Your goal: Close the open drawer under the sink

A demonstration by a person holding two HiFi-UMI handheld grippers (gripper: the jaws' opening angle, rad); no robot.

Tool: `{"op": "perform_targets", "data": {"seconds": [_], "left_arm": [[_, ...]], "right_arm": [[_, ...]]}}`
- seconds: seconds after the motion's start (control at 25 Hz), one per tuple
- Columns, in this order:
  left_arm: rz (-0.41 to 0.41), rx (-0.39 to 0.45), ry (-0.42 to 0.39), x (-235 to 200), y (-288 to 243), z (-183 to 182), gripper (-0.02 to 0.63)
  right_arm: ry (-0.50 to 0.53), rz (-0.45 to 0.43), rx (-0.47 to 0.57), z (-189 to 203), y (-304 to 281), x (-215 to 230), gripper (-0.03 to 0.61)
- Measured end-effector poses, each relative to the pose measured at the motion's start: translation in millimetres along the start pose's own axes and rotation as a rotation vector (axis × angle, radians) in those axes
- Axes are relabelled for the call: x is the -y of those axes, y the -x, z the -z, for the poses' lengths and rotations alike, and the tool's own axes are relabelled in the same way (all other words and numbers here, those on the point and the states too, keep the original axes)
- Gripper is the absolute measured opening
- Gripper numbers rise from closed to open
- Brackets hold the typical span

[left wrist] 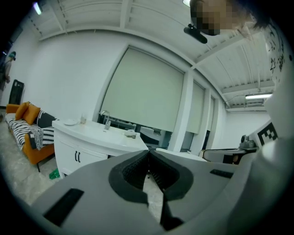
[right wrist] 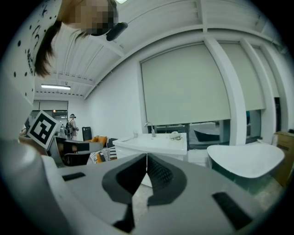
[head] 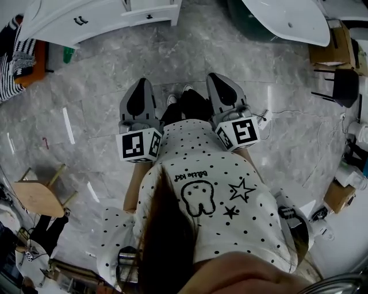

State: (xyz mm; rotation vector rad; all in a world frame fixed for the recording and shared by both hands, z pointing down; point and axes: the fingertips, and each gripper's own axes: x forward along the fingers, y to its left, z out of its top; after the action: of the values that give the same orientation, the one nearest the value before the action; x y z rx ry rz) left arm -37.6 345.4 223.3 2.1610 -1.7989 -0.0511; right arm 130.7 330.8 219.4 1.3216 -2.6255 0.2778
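The white sink vanity (head: 86, 20) stands at the top left of the head view, a few steps ahead across the marble floor. At its right end a drawer front (head: 150, 14) with a small dark handle seems to stand out from the cabinet. In the left gripper view the vanity (left wrist: 94, 144) carries a faucet (left wrist: 105, 120); the drawer is hidden there behind the jaws. My left gripper (head: 141, 82) (left wrist: 148, 155) and right gripper (head: 217, 76) (right wrist: 147, 158) are held side by side in front of the person's body. Both point toward the vanity, shut with nothing between the pads.
A white bathtub (head: 287, 17) (right wrist: 245, 160) lies right of the vanity. An orange sofa with a striped blanket (left wrist: 27, 131) sits to the left. A wooden stool (head: 40, 194) is at the lower left. Cardboard boxes (head: 330, 49) and a black chair (head: 342, 86) line the right side.
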Motion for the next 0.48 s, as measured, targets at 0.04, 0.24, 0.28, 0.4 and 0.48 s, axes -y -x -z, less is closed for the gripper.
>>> {"op": "perform_targets", "data": {"seconds": [0.04,0.24,0.28,0.4,0.48], "left_arm": [[-0.008,-0.003,0.003,-2,-3,1,0.006],[-0.054,0.002,0.016,-10,-27,-5,0.006],[-0.063,0.008,0.016,-11,-34,-8,0.006],[-0.080,0.024,0.020,-13,-55,-16,0.006],[-0.084,0.031,0.020,-13,-70,-20,0.006]], "right_arm": [[-0.001,-0.006,-0.006,0,-5,2,0.014],[-0.002,-0.045,-0.019,-5,-31,19,0.014],[-0.002,-0.052,-0.015,-8,-38,24,0.014],[0.001,-0.069,-0.009,-18,-58,38,0.014],[0.009,-0.080,-0.012,-24,-71,47,0.014]]}}
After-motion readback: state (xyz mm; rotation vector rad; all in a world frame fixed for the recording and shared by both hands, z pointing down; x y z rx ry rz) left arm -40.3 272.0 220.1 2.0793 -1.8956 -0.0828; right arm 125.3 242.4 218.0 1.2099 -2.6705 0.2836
